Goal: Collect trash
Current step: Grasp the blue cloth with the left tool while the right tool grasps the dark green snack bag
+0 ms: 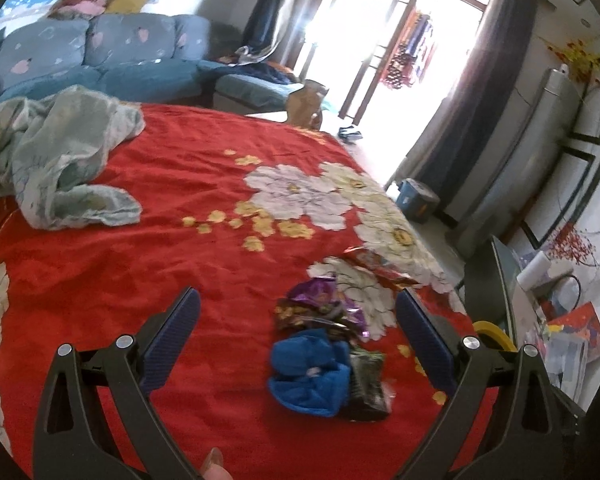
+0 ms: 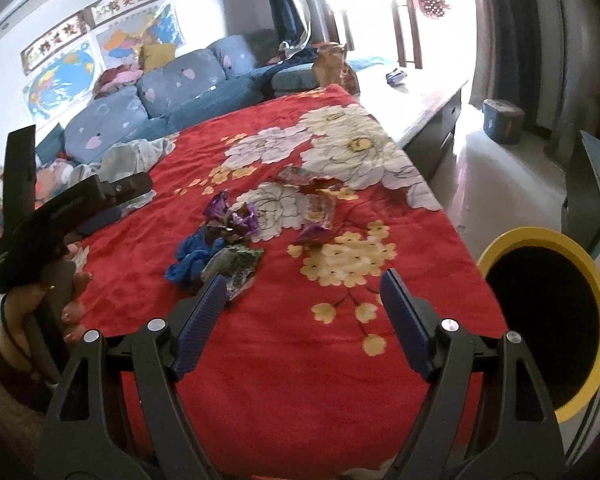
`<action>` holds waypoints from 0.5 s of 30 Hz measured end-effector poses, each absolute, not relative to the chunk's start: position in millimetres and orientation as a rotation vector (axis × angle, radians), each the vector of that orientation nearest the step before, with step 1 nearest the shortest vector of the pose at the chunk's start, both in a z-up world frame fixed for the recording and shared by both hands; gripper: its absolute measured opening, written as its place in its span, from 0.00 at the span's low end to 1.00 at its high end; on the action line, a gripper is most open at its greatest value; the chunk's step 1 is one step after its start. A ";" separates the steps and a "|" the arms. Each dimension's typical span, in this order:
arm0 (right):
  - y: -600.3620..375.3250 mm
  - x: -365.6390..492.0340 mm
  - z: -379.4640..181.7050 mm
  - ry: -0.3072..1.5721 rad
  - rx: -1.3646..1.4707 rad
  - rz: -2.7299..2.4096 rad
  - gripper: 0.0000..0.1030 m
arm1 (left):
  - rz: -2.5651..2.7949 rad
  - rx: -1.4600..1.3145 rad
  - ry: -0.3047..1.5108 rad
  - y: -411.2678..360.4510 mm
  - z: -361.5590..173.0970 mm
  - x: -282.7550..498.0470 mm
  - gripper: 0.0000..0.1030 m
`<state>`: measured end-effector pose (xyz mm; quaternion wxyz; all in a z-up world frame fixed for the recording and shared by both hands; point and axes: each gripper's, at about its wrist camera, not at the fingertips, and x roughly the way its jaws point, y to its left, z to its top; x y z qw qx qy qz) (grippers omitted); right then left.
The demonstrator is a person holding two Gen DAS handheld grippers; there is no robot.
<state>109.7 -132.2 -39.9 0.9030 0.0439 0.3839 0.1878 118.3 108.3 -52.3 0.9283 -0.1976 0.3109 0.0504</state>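
Between left gripper fingers, wrappers

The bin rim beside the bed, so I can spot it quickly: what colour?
Yellow, around a dark opening. The bin rim shows best in the right wrist view.

Black hand-held gripper, ribbed blue pads

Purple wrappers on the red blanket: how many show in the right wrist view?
2. One crumpled purple wrapper lies beside the blue cloth; a smaller purple wrapper lies apart, nearer the yellow-rimmed bin. Others may be hidden.
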 end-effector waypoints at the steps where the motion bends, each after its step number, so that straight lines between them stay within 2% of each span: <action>1: -128.8 110.5 -41.5 0.797 0.087 0.391 0.69 | 0.107 -0.412 0.642 110.8 -54.1 118.9 0.92; 8: -103.8 119.1 -50.8 0.825 0.058 0.432 0.63 | 0.113 -0.463 0.693 125.3 -71.9 122.9 0.90; 15: -76.7 126.1 -65.4 0.876 0.032 0.494 0.57 | 0.054 -0.518 0.734 128.4 -87.2 126.6 0.69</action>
